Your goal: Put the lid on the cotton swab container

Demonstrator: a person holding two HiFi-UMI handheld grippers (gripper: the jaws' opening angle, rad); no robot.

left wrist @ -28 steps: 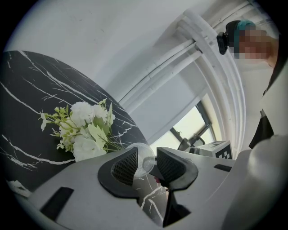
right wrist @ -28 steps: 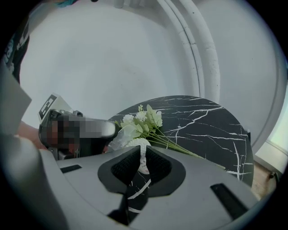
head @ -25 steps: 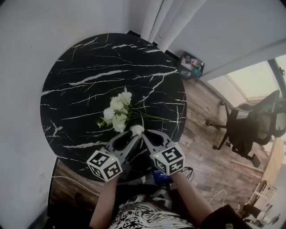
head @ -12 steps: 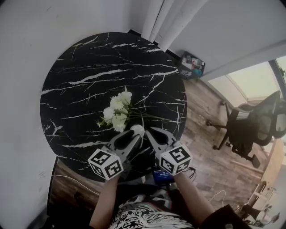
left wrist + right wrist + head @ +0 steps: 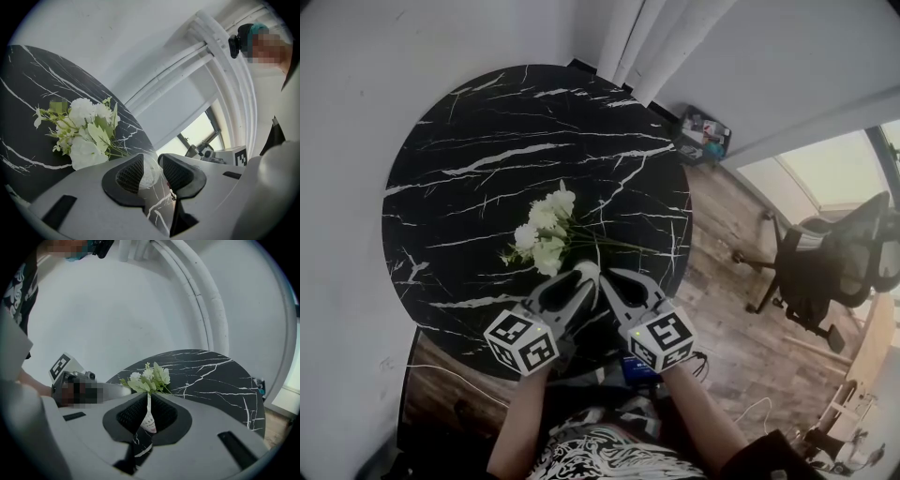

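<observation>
At the near edge of the round black marble table (image 5: 478,141), my two grippers meet tip to tip around a small white item (image 5: 588,272). My left gripper (image 5: 577,281) is shut on a small clear round container (image 5: 151,174), which sits between its ribbed pads. My right gripper (image 5: 608,279) is shut on a thin white lid (image 5: 149,420), seen edge-on with a printed label at its lower end. In the head view I cannot tell whether lid and container touch.
A bunch of white artificial flowers (image 5: 546,234) lies on the table just beyond the gripper tips. A black office chair (image 5: 825,272) stands on the wooden floor at the right. A small box of items (image 5: 703,136) sits by the wall behind the table.
The right gripper swung slightly out to the right, then came partly back. The left gripper has barely moved, and the white item stays between the tips.
</observation>
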